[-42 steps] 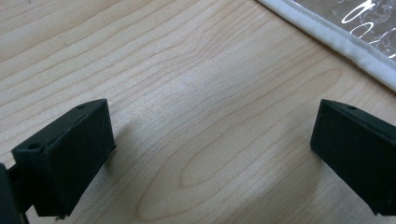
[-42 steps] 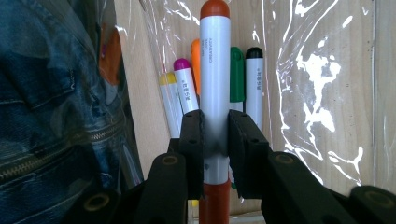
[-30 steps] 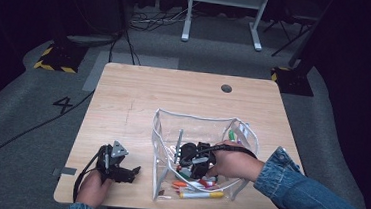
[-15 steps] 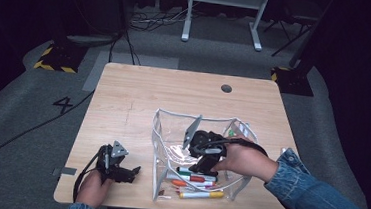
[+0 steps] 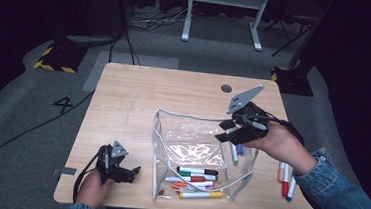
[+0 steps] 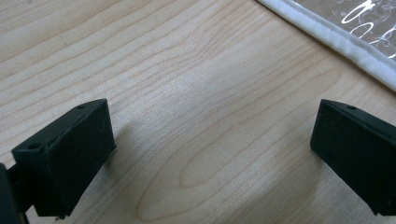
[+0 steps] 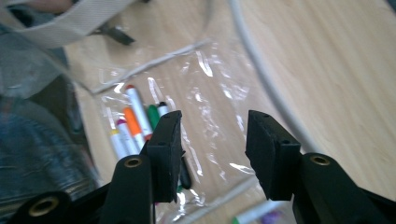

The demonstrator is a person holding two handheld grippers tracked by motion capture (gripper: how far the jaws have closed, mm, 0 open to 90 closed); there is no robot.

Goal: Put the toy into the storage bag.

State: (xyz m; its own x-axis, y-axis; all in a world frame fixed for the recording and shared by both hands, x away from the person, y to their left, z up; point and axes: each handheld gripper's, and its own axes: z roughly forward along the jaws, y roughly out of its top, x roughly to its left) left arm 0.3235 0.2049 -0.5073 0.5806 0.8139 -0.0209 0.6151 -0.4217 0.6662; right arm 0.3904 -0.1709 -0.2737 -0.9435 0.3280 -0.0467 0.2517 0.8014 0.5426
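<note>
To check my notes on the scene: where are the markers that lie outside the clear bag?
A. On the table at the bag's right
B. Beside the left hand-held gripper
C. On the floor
A: the loose markers lie on the table, right of the clear bag.

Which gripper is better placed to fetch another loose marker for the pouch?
Right. The right gripper is open above the clear pouch, near the loose markers beside it. The left gripper rests on the table's opposite side.
</note>
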